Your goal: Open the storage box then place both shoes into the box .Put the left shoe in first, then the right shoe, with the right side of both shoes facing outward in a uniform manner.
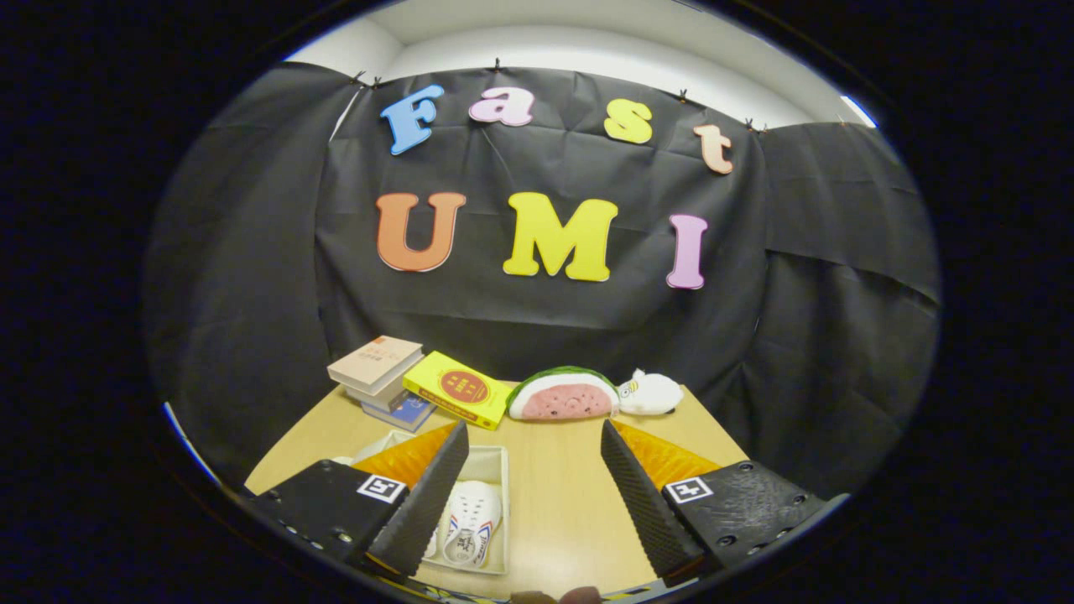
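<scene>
The gripper [534, 449] hangs above the worktop [554, 495], fingers wide apart and holding nothing. The box [491, 457] lies open below the left finger, a shoe [471, 520] inside, partly hidden by that finger.

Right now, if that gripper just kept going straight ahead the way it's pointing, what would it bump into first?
Probably the watermelon-slice toy. The gripper is open with bare table between its fingers, and the toy lies beyond them at the table's far edge. Depth is hard to judge; aimed higher, it would pass over to the black cloth wall.
</scene>
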A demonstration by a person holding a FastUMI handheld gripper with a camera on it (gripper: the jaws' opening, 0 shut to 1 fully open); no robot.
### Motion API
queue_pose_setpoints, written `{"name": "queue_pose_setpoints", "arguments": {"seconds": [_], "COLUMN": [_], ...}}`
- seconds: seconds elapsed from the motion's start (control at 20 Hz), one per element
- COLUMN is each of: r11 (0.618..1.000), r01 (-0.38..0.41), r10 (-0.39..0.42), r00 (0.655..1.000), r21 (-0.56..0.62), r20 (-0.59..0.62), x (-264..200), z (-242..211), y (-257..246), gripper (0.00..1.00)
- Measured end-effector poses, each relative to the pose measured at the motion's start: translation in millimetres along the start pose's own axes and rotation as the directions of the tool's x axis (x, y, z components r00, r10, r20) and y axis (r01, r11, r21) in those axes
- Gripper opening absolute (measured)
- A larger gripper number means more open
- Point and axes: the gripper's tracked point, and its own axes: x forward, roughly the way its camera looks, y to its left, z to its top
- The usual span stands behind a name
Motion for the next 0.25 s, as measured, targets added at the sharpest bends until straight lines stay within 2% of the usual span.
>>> {"name": "queue_pose_setpoints", "arguments": {"seconds": [0.25], "r11": [0.996], "r01": [0.014], "r10": [-0.013], "r00": [1.000], "r21": [0.088], "r20": [-0.012], "x": [-11.3], "z": [10.2], "y": [-14.2], "gripper": [0.96]}}
